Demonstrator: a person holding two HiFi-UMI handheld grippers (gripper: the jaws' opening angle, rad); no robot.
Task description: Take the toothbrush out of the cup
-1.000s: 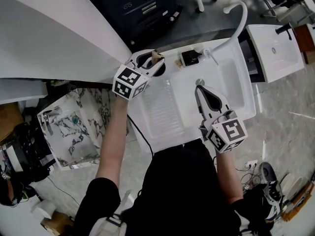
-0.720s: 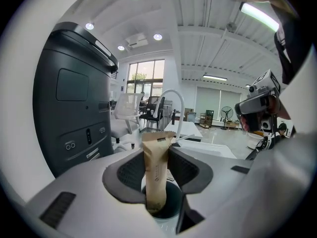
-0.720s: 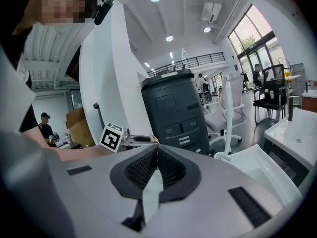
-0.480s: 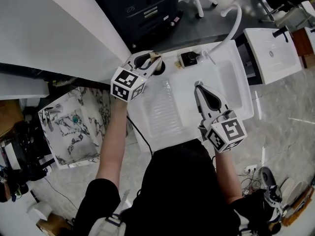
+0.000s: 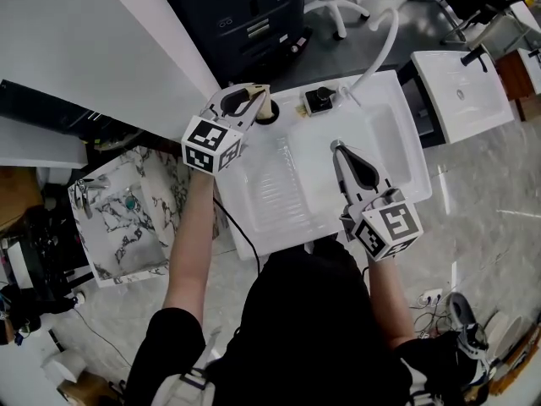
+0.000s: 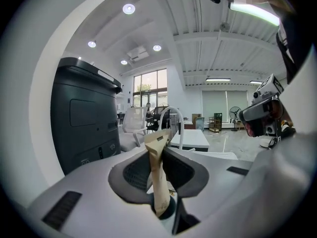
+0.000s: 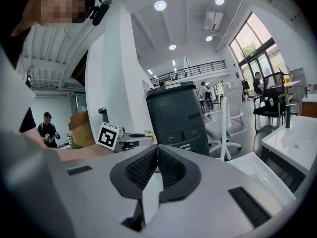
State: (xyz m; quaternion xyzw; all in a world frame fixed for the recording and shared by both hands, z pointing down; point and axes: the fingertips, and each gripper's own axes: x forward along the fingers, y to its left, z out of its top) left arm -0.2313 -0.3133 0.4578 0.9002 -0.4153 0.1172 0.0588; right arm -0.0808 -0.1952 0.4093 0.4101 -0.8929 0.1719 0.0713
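The fingers (image 7: 174, 175) of the right gripper (image 7: 157, 150) are pressed together with nothing between them. That gripper hovers over the near right part of a white plastic sink basin (image 5: 279, 201) with a ribbed floor, well apart from the task's things. At the basin's far left corner the left gripper (image 6: 157, 147) has its jaws closing on a tan paper-wrapped toothbrush (image 6: 157, 182). The left gripper view shows the wrapper standing upright between the dark ribbed pads (image 6: 130, 175), with the jaw tips against its sides near the top. The toothbrush's lower end sits inside a small dark round cup (image 5: 269, 117), which stands on the basin's rim directly under the jaws, so the toothbrush is not yet out of the cup. Just to the right of the cup along the same back rim is a black tap knob (image 5: 319, 100). Beside the knob a white curved spout (image 5: 380, 49) arches up and away from the basin. Beyond the rim stands a tall dark grey machine with drawer fronts (image 5: 245, 11). A white office chair (image 6: 133, 125) is farther back. Off to the right, apart from the basin, is a second white ceramic sink (image 5: 461, 91).
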